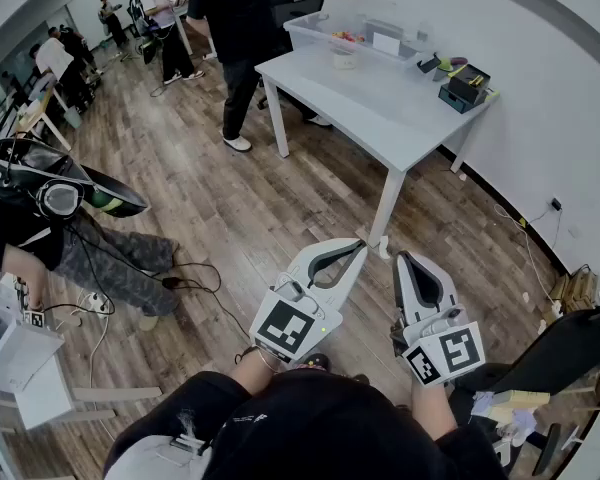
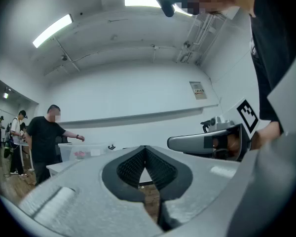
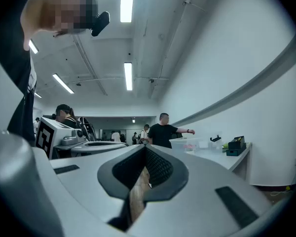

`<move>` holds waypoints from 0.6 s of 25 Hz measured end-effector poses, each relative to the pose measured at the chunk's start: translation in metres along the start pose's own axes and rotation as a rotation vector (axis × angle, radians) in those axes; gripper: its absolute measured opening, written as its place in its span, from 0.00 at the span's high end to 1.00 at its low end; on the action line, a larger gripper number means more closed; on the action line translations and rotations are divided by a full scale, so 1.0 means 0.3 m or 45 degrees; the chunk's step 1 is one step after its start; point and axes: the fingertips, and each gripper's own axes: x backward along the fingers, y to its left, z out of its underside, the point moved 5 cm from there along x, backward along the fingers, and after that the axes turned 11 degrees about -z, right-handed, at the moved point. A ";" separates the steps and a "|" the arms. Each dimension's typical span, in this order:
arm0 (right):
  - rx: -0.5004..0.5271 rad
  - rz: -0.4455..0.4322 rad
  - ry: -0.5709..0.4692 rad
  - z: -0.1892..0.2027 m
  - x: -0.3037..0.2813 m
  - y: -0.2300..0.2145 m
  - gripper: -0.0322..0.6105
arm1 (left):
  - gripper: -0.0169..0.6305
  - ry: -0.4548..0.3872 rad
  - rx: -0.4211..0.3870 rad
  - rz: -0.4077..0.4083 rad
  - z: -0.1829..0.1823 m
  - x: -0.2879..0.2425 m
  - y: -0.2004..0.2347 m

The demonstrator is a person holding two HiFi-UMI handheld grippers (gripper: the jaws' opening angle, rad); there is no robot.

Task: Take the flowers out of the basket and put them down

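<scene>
Shut and empty, the grey left hand-held gripper (image 1: 357, 247) and right hand-held gripper (image 1: 404, 260) face the white surface (image 1: 380, 98), whose far end bears a clear plastic basket (image 1: 310, 30) apparently holding pink flowers (image 1: 346, 37), well ahead, neither hand clearly nearer.

Bright, even indoor light from ceiling tube lamps (image 3: 128, 75) blown out white, faint soft shadow under the counter (image 1: 380, 98), heavy fisheye bend with dark vignetted corners everywhere, left gripper (image 2: 145, 149) and right gripper (image 3: 145, 151) close-up slightly soft.
</scene>
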 end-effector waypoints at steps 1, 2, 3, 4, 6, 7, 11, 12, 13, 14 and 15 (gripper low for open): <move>0.003 0.000 0.001 0.001 -0.001 -0.004 0.93 | 0.98 -0.002 0.000 0.000 0.001 -0.004 0.000; 0.005 0.000 0.002 0.003 -0.002 -0.007 0.93 | 0.98 -0.004 0.000 0.000 0.002 -0.007 0.001; 0.007 0.000 0.002 0.004 -0.004 -0.010 0.93 | 0.98 -0.006 0.000 -0.001 0.004 -0.010 0.003; 0.009 -0.002 0.003 0.006 -0.006 -0.012 0.93 | 0.98 -0.007 -0.001 -0.002 0.005 -0.013 0.004; 0.010 -0.004 0.004 0.009 -0.008 -0.016 0.93 | 0.98 -0.009 0.000 -0.003 0.007 -0.018 0.006; 0.011 -0.002 0.004 0.009 -0.007 -0.019 0.93 | 0.98 -0.008 0.005 -0.003 0.008 -0.020 0.005; 0.009 0.029 0.003 0.010 0.004 -0.039 0.93 | 0.98 -0.007 0.041 -0.004 0.009 -0.036 -0.003; 0.003 0.035 -0.003 0.009 0.007 -0.043 0.93 | 0.98 -0.008 0.047 -0.005 0.010 -0.039 -0.006; -0.004 0.039 -0.011 0.007 0.010 -0.047 0.93 | 0.98 -0.008 0.050 -0.007 0.010 -0.042 -0.009; -0.007 0.042 -0.019 0.005 0.013 -0.049 0.93 | 0.98 -0.007 0.051 -0.007 0.010 -0.045 -0.011; -0.005 0.045 -0.025 0.002 0.017 -0.052 0.93 | 0.98 -0.005 0.050 -0.006 0.009 -0.048 -0.014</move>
